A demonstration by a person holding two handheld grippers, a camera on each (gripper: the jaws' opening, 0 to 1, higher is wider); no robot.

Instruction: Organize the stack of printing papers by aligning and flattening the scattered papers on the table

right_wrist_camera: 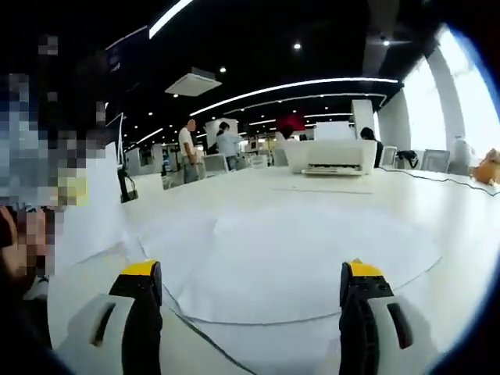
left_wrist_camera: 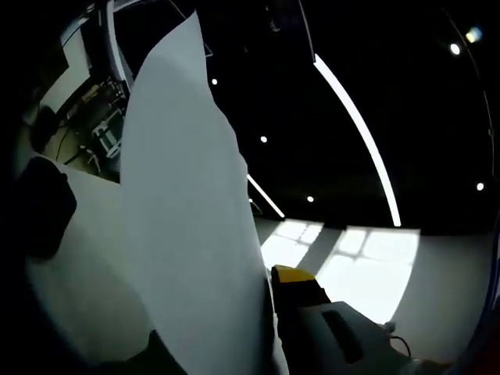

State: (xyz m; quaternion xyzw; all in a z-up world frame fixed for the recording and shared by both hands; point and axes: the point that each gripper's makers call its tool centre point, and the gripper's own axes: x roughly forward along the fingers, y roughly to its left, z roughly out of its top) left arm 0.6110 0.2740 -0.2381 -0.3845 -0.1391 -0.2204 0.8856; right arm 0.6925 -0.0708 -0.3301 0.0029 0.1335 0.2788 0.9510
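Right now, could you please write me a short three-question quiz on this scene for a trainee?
1. True or false: the right gripper stands open.
2. In the left gripper view, the sheet of paper is: A) raised on edge, B) flat on the table, C) crumpled into a ball.
3. What white machine stands at the far end of the white table?

Key: 1 true; 2 A; 3 a printer.

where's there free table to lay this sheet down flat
Bare table lies past the spread papers, toward the printer, and right toward the cable. Crowded straight ahead of the open right gripper. The left gripper holds a raised sheet.
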